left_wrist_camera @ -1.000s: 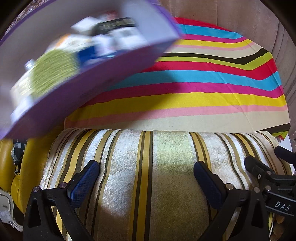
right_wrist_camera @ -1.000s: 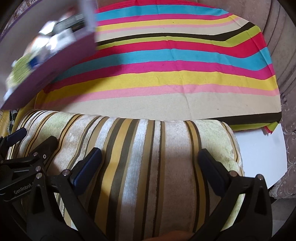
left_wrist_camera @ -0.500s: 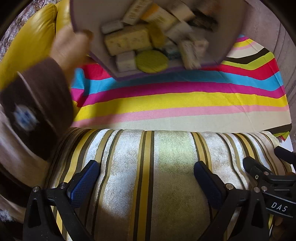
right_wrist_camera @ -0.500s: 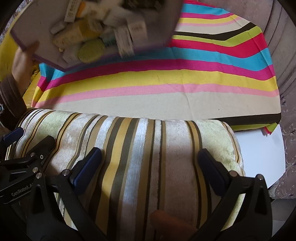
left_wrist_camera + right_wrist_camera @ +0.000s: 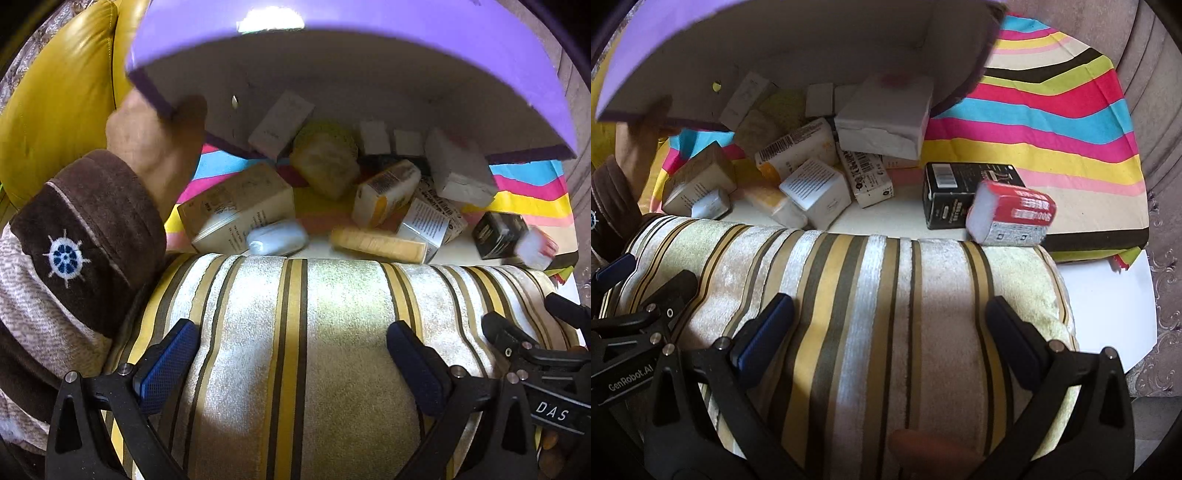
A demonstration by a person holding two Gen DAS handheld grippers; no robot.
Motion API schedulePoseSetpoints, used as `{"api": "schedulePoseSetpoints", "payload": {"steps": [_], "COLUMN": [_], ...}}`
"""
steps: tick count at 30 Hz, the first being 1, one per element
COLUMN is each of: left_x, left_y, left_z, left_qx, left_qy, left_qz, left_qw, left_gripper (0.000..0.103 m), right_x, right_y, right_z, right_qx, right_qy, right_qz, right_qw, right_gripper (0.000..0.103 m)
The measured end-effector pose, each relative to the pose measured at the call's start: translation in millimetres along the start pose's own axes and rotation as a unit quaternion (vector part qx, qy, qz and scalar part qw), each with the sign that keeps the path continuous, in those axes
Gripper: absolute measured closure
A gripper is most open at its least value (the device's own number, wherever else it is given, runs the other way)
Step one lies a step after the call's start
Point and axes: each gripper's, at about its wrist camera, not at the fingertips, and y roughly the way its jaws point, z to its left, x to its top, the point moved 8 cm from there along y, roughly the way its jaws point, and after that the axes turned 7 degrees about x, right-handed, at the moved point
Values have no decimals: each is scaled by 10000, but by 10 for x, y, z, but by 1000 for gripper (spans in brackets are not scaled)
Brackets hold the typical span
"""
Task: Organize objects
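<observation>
My left gripper (image 5: 291,369) rests wide apart and empty over the striped cushion (image 5: 295,350), and my right gripper (image 5: 890,332) sits beside it on the same cushion, its fingers likewise spread wide with nothing between them. Beyond the cushion's far edge lies the striped cloth (image 5: 1052,122), and on it, close against the cushion, a heap of small boxes and soap bars. Near the cushion's left end is a tan carton (image 5: 240,206) with a pale blue oval soap (image 5: 277,236) lying against it, then a long yellow bar (image 5: 376,243) just beside the cushion's edge. Toward the right end of the cushion a black box (image 5: 964,192) lies flat on the cloth, and a red-and-white pack (image 5: 1012,214) tilts against its near right corner, touching the cushion. Behind the heap a white paper-wrapped block (image 5: 886,114) leans at the mouth of a purple box (image 5: 351,44), which is tipped over the cloth's far side with its open side toward me; several small white boxes are in its mouth. A hand (image 5: 155,147) in a brown sleeve (image 5: 85,236) grips the purple box's left rim. A yellow sofa (image 5: 55,110) shows behind that hand.
</observation>
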Motion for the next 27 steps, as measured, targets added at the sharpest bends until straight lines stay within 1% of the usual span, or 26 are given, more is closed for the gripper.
{"api": "schedulePoseSetpoints", "payload": {"steps": [10,27], "left_x": [-33,-37], "left_y": [-22,-53], "left_z": [-43,16], "left_qx": [32,39], "left_qy": [29,28], "left_qz": [4,4], "left_qw": [10000,10000], "left_gripper": [0,0], "right_x": [1,-1], "right_y": [-10,-16], "right_z": [-12,-39], "right_qx": [41,131], "right_qy": [22,93], "right_qz": [10,-13], "right_qw": [10000,9999], "right_gripper": [0,0]}}
